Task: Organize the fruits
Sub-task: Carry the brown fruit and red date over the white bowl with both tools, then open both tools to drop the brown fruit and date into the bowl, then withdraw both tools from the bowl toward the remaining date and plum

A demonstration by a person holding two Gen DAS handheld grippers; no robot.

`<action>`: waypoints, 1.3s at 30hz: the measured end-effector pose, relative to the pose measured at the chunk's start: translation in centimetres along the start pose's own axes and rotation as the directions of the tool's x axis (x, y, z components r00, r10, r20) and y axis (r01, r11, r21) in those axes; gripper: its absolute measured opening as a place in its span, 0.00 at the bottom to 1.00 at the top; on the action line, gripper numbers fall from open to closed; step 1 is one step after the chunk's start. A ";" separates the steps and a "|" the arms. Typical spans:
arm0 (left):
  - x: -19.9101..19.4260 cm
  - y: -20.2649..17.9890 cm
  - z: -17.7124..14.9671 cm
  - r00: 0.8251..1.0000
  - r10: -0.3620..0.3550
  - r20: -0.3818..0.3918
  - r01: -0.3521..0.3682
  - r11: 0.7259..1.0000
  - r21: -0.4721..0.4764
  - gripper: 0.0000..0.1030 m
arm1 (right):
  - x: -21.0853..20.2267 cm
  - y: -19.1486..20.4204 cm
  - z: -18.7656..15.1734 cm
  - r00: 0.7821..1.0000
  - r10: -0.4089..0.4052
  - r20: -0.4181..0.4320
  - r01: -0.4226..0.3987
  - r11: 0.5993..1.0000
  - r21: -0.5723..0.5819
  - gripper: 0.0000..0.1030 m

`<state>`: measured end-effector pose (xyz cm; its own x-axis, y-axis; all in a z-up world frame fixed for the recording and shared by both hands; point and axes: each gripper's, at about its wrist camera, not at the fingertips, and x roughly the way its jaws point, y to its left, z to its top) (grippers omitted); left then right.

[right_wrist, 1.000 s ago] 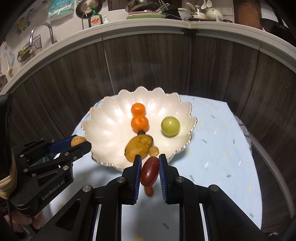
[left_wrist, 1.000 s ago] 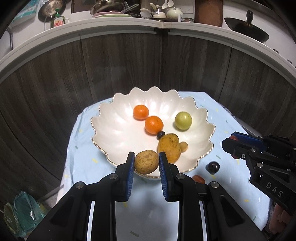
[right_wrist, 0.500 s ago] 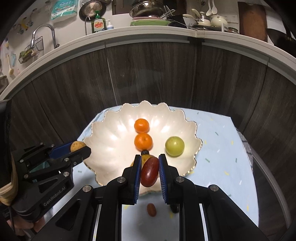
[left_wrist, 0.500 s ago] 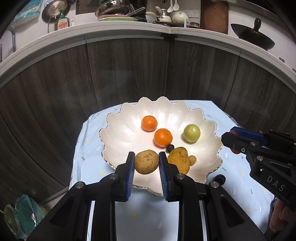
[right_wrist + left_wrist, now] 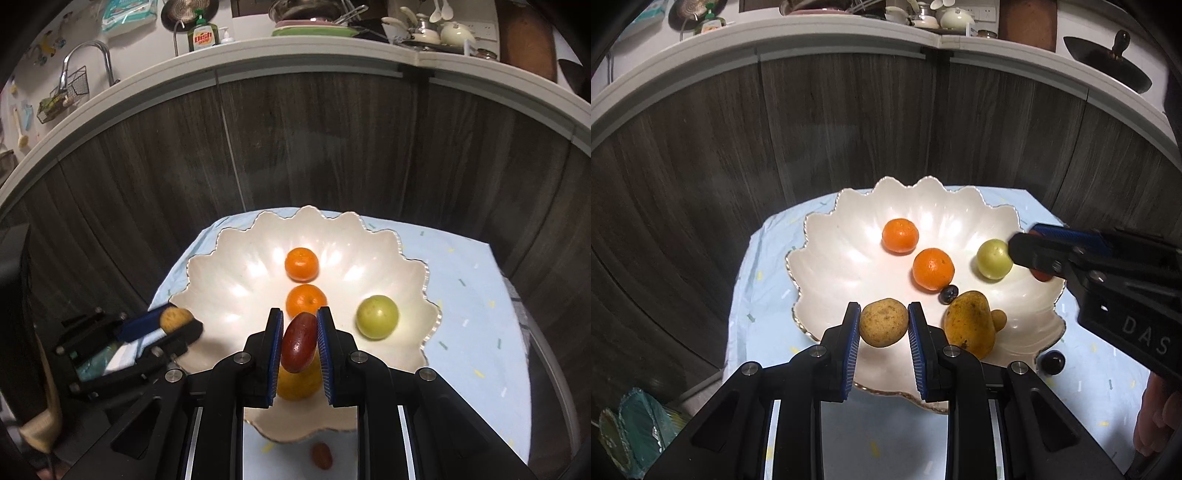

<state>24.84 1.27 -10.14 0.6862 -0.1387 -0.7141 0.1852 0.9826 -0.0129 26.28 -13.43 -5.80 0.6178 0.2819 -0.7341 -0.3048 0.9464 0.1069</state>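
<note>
A white scalloped bowl sits on a light blue cloth. It holds two oranges, a green round fruit, a yellow mango, a small dark berry and a small tan fruit. My left gripper is shut on a brown round fruit above the bowl's near rim; it also shows in the right wrist view. My right gripper is shut on a dark red oblong fruit over the bowl's near side.
A dark plum lies on the cloth right of the bowl. A small red fruit lies on the cloth in front of the bowl. Dark wood cabinet fronts stand right behind the table. A teal bag lies low left.
Both grippers have moved forward and over the bowl with their fruits held. The right gripper now reaches past the bowl's right rim near the green fruit.
</note>
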 end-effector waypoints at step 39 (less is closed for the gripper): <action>0.2 0.8 0.0 0.999 0.032 0.007 -0.031 0.997 -0.065 0.79 | 3.0 -0.9 1.1 0.998 0.018 -0.053 -0.014 0.997 0.074 0.63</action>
<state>25.14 2.07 -10.35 0.6965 -0.1083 -0.7093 0.1174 0.9924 -0.0363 29.15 -13.29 -7.36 0.5728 0.2902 -0.7666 -0.2592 0.9514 0.1664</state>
